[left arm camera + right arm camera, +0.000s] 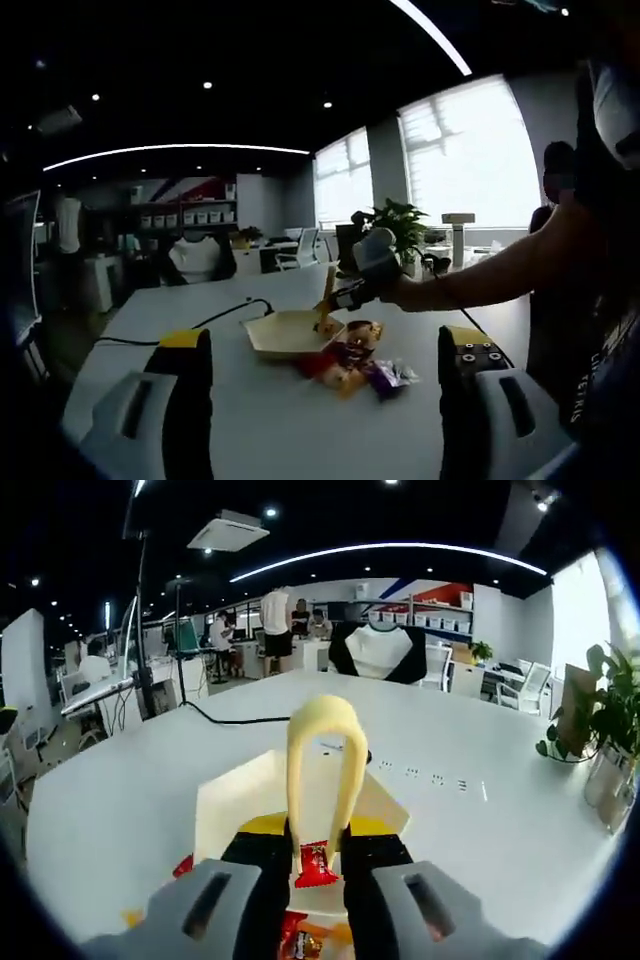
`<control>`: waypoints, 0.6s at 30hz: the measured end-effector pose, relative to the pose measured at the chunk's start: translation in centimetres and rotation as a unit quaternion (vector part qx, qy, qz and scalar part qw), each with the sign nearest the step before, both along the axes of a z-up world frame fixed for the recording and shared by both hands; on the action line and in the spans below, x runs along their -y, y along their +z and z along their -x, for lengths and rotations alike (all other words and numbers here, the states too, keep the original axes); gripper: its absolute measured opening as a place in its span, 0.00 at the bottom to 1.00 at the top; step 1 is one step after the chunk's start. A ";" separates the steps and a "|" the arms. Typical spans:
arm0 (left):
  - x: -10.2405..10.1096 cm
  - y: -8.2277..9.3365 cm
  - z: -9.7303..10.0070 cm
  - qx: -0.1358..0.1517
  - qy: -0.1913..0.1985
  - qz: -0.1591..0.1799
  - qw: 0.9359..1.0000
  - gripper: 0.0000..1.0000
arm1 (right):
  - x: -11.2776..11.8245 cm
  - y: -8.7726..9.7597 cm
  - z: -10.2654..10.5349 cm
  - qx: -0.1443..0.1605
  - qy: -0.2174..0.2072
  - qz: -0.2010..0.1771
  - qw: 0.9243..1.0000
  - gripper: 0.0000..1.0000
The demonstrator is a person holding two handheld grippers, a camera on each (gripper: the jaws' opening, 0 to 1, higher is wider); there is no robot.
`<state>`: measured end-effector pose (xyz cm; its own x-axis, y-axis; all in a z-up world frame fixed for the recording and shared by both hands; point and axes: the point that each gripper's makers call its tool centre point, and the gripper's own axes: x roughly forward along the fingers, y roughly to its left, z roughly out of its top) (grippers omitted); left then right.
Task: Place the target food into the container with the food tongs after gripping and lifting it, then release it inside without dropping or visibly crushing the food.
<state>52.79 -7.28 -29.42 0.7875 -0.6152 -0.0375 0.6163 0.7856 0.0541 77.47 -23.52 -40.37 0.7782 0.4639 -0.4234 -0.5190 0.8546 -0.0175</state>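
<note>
**Red Snack Held Over the Tray**

A big white table (250, 420) was seen across the bottom of the left gripper view. A cream container (290, 332) was set near the middle of it. A small pile of wrapped snacks (355, 368) was laid just beside the container, to its right.

In the right gripper view, the right gripper (320, 865) was closed on yellow food tongs (322, 770), bottom centre. A small red snack packet (316, 866) was pinched between the tong tips, in front of the container (235, 800). It looked shiny and not squashed.

The lifting step seemed to be done. Next, the packet would need to be moved over the container and let go gently.

The left gripper (325, 375) was held wide open with nothing in it.
</note>
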 end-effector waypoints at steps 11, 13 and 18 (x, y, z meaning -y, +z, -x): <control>-0.2 -0.1 0.6 -0.003 0.007 0.001 1.000 0.99 | -0.5 -1.0 1.7 -0.012 0.006 0.004 1.000 0.16; -0.2 -0.2 0.7 -0.004 0.007 0.000 1.000 0.99 | -0.7 -1.0 1.9 -0.012 0.010 0.008 1.000 0.19; -0.2 -0.3 1.0 -0.005 0.007 -0.003 1.000 0.99 | -0.5 -0.9 2.3 -0.011 0.006 0.011 1.000 0.21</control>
